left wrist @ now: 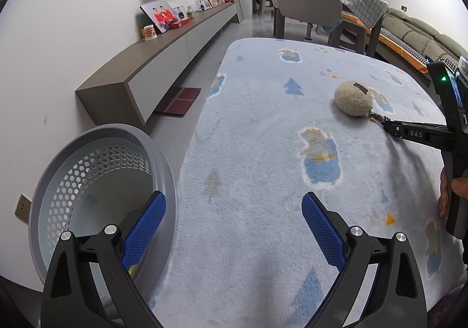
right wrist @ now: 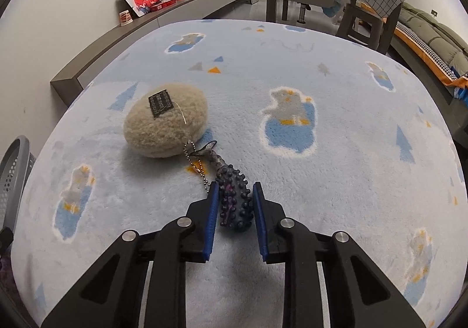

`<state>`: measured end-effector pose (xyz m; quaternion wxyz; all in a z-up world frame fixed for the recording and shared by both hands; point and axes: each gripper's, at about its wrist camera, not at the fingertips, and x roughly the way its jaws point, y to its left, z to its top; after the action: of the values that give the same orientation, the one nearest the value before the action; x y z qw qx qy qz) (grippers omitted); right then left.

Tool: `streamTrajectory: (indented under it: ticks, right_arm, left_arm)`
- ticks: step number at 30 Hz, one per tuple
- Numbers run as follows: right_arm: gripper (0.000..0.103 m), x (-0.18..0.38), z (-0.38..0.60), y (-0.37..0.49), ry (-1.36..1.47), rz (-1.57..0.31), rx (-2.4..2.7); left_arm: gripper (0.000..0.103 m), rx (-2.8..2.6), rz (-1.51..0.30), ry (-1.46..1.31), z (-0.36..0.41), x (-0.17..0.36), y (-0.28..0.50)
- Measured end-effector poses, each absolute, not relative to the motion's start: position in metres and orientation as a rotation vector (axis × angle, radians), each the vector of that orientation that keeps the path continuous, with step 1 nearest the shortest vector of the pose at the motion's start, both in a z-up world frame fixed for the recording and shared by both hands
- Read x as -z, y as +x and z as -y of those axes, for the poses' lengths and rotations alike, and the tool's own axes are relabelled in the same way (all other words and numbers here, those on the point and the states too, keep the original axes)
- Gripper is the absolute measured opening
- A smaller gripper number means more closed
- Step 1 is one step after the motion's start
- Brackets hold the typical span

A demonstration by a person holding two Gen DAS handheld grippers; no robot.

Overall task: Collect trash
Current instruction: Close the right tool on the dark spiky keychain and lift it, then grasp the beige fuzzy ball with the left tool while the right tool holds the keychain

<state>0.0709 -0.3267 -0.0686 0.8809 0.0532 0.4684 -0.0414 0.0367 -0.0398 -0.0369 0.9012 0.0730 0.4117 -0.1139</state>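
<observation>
A dark knobbly fish-shaped toy (right wrist: 234, 205) lies on the light blue rug (right wrist: 336, 181). A bead chain (right wrist: 196, 164) links it to a beige plush ball (right wrist: 165, 120) just beyond. My right gripper (right wrist: 236, 185) is shut on the toy, with a blue pad against each side of it. From the left wrist view the same gripper (left wrist: 392, 127) reaches in from the right, low on the rug beside the plush ball (left wrist: 354, 98). My left gripper (left wrist: 233, 195) is open and holds nothing. Its left finger hangs over the rim of a grey perforated basket (left wrist: 96, 170).
The basket (right wrist: 14, 170) stands off the rug's left edge by the wall. A long low cabinet (left wrist: 152, 70) runs along that wall, with a dark red mat (left wrist: 181, 100) below it. A chair (left wrist: 307, 3), a covered table and a sofa (left wrist: 424, 32) stand beyond the rug.
</observation>
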Motion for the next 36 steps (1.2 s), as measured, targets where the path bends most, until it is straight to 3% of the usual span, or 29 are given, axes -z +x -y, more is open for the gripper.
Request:
streamTrajectory:
  ticks: [13, 33, 36]
  right_arm:
    - [0.022, 0.056, 0.353, 0.052, 0.213, -0.956, 0.084]
    - [0.024, 0.072, 0.334, 0.054, 0.077, -1.0, 0.064]
    - [0.021, 0.07, 0.335, 0.054, 0.077, -0.998, 0.058]
  left_arm:
    - [0.092, 0.314, -0.85, 0.158, 0.085, 0.025, 0.038]
    - [0.092, 0.378, -0.85, 0.178, 0.146, 0.024, 0.062]
    - [0.092, 0.385, -0.858, 0.177, 0.152, 0.027, 0.067]
